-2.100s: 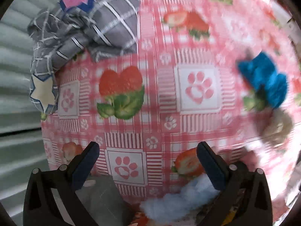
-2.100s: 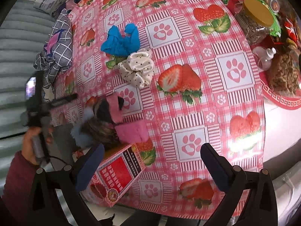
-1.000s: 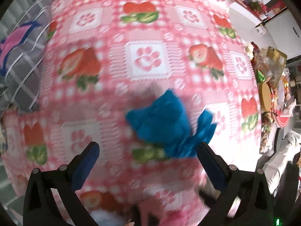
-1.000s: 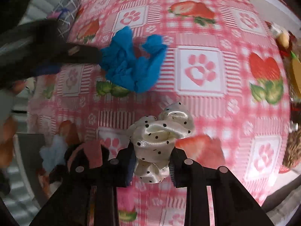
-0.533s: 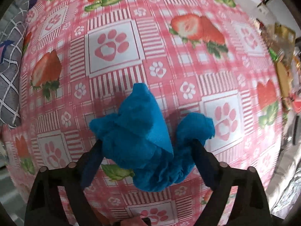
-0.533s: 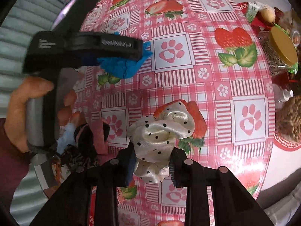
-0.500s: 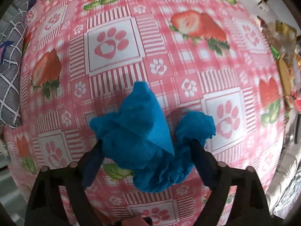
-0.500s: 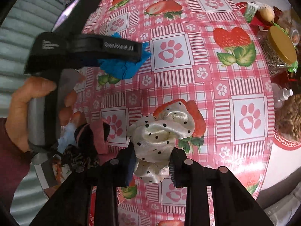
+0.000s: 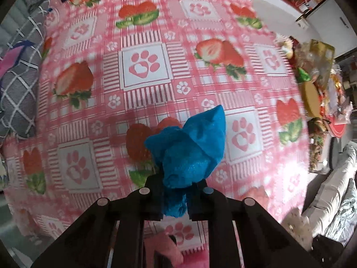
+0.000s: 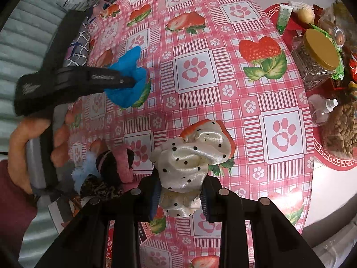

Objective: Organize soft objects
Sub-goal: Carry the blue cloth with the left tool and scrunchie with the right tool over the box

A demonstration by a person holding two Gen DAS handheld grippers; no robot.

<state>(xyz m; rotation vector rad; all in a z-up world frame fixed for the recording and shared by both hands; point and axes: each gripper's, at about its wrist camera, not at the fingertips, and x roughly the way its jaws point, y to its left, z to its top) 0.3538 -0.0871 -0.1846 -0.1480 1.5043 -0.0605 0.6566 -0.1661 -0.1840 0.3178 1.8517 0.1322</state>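
My left gripper (image 9: 175, 187) is shut on a blue scrunchie (image 9: 189, 149) and holds it above the pink strawberry tablecloth (image 9: 142, 67). The right wrist view shows this left gripper (image 10: 131, 81) with the blue scrunchie (image 10: 128, 82) at the left. My right gripper (image 10: 179, 192) is shut on a cream polka-dot scrunchie (image 10: 191, 158), lifted above the cloth. A pile of soft things lies at the near left: a pink scrunchie (image 10: 125, 158), a dark one (image 10: 107, 163), a leopard one (image 10: 98, 187) and a light blue fluffy one (image 10: 82, 174).
A red box (image 10: 142, 236) lies under the pile at the near table edge. A grey checked cushion (image 9: 15, 84) sits at the left edge. Jars with a gold lid (image 10: 321, 49), a spray bottle (image 10: 321, 109) and snacks crowd the right side on a red mat (image 10: 334, 160).
My left gripper has closed on the blue scrunchie and lifted it off the cloth. My right gripper still holds the polka-dot scrunchie, much as before.
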